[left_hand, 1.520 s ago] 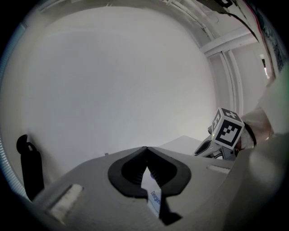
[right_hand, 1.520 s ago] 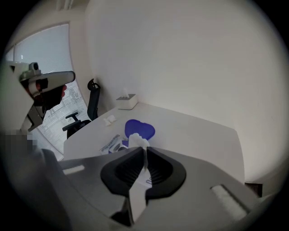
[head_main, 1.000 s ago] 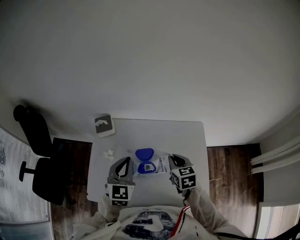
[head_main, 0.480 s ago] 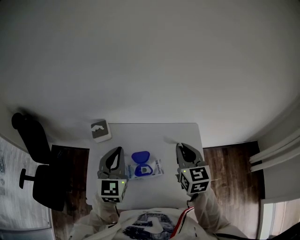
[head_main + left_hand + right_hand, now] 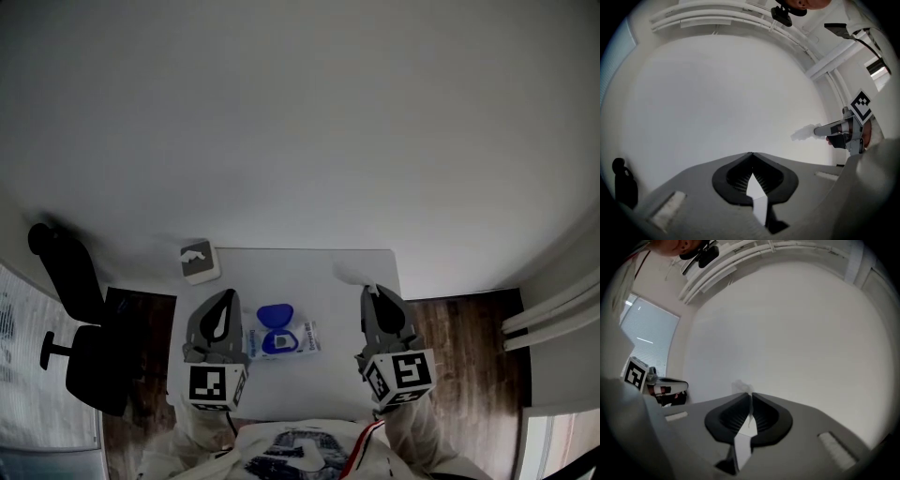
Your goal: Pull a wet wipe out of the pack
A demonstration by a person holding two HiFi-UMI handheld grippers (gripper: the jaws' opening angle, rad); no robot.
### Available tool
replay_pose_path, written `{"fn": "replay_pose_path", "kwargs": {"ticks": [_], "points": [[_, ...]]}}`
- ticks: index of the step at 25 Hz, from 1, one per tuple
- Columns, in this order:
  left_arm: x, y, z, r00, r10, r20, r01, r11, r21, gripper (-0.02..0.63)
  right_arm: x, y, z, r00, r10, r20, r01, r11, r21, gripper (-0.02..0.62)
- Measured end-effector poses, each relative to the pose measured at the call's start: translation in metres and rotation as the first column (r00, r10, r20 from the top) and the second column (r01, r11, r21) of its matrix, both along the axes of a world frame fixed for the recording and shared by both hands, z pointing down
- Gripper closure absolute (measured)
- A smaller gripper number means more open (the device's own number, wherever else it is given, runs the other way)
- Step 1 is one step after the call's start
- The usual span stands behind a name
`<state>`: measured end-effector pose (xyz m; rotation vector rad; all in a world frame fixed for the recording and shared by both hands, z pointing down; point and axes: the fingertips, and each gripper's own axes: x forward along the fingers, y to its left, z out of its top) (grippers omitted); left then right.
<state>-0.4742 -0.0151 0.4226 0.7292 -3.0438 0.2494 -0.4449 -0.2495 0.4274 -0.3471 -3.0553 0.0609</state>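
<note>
The wet-wipe pack (image 5: 291, 339) lies flat on the white table (image 5: 323, 281) with its blue lid (image 5: 275, 316) flipped open. My right gripper (image 5: 371, 290) is raised to the right of the pack. It is shut on a thin white wipe (image 5: 349, 274), which sticks out past the tips (image 5: 740, 386). From the left gripper view that wipe (image 5: 804, 133) hangs free in the air. My left gripper (image 5: 225, 294) is held up to the left of the pack. Its jaws are shut with nothing between them (image 5: 751, 154).
A small grey box (image 5: 200, 261) with a white shape on top sits at the table's far left corner. A black office chair (image 5: 66, 309) stands left of the table on the wooden floor (image 5: 459, 328). A pale wall fills both gripper views.
Both grippers have risen away from the pack and spread apart. The right one has carried the wipe up and to the right. The pack stays on the table.
</note>
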Motion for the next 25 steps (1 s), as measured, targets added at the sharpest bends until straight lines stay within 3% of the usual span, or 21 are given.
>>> {"fn": "replay_pose_path", "kwargs": {"ticks": [11,18,25], "points": [[0.046,0.003,-0.005,0.995,-0.096,-0.009,0.096,0.993,-0.067,0.604,0.023,-0.002,-0.001,0.995,-0.088,0.051,0.096,0.982,-0.161,0.580],[0.075,0.017,-0.017,0.998,-0.056,0.036,0.057,0.998,-0.031,0.604,0.060,0.011,-0.017,0.998,-0.019,0.064,0.027,0.992,-0.126,0.580],[0.123,0.074,-0.009,0.999,-0.043,0.027,0.044,0.999,-0.013,0.604,0.119,0.057,-0.009,0.997,0.055,0.046,-0.053,0.998,-0.043,0.580]]}}
